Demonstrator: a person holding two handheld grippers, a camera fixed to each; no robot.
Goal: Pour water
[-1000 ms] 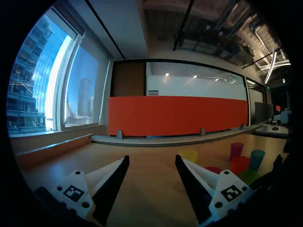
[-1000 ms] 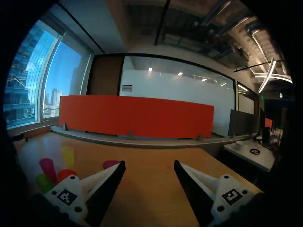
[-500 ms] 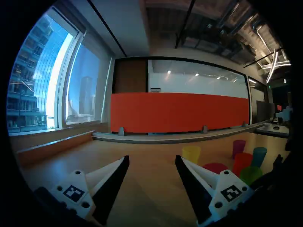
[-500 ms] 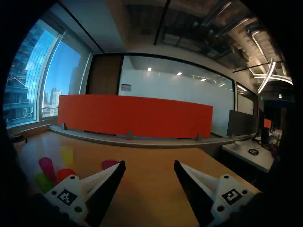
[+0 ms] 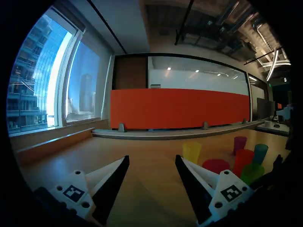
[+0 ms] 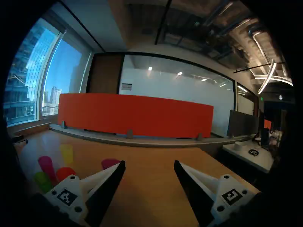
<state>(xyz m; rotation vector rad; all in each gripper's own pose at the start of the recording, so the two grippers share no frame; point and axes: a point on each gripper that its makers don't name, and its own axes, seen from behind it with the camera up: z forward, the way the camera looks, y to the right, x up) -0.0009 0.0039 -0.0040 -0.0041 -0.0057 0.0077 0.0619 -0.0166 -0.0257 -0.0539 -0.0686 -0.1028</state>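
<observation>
Several coloured plastic cups stand on the wooden table. In the left gripper view a yellow cup (image 5: 192,151), a low crimson cup (image 5: 216,165), an orange-red cup (image 5: 243,160), a magenta cup (image 5: 239,144), a teal cup (image 5: 260,153) and a green cup (image 5: 251,173) cluster right of my open left gripper (image 5: 151,163). In the right gripper view the yellow cup (image 6: 67,153), pink cup (image 6: 46,165), red cup (image 6: 64,173), green cup (image 6: 42,181) and crimson cup (image 6: 110,163) sit left of my open right gripper (image 6: 149,167). Nothing lies between either pair of fingers.
An orange divider panel (image 5: 178,109) runs along the table's far edge on a grey rail (image 6: 144,141). Tall windows (image 5: 41,87) stand at the left. A white side desk (image 6: 252,154) with small items stands at the right, past the table edge.
Both views have tilted down slightly, so the cups sit a little higher and show more fully in the left gripper view. Both grippers stay open.
</observation>
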